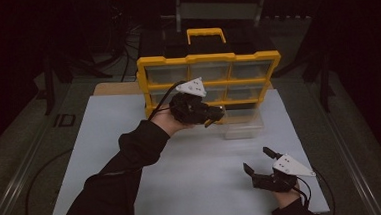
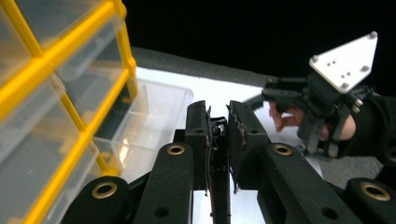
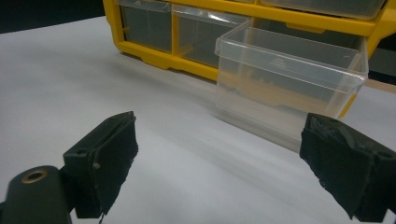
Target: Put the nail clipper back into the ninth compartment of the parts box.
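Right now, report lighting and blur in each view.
High view: dim, dark surroundings, only the white table board lit. Left gripper view: near yellow-framed drawer cabinet blurred, black backdrop. Right gripper view: bright, clear plastic drawer sharp, soft shadow beneath.

One yellow drawer cabinet (image 1: 209, 81) at twelve o'clock, one pulled-out clear drawer (image 1: 243, 124), two grippers, one white board (image 1: 105, 142).

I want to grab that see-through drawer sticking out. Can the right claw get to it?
Probably yes. The right claw is open, and bare white table lies between it and the pulled-out clear drawer. The left claw is close to the drawer, though.
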The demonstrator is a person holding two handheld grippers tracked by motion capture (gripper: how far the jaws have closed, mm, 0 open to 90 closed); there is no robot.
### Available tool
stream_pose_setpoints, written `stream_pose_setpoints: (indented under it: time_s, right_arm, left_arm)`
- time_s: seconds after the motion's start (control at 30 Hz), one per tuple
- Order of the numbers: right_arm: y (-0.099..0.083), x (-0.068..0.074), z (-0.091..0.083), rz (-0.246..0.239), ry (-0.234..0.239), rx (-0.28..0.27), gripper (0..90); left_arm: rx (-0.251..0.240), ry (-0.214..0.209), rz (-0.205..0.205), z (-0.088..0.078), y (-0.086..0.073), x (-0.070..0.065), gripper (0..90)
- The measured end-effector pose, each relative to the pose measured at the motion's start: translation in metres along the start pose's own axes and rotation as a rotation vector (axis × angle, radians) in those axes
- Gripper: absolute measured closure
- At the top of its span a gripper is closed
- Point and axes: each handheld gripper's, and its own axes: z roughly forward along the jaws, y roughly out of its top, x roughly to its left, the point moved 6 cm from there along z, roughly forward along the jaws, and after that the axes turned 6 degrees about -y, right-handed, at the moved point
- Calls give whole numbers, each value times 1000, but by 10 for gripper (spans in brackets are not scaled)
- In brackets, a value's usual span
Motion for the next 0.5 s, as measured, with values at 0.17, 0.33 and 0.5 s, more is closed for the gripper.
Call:
stream_pose_setpoints:
  time_s: [0.17,0.33,0.5]
  right_arm:
    - [0,0,0,-1,1,0,110]
    - [0,-1,0,2,-3,-3,110]
    - [0,-1,0,2,-1,-4,110]
  left_arm:
    - [-20,13,6,3,14,4,798]
    - [-39,13,1,6,27,9,797]
    - [-51,17,-6,11,35,15,797]
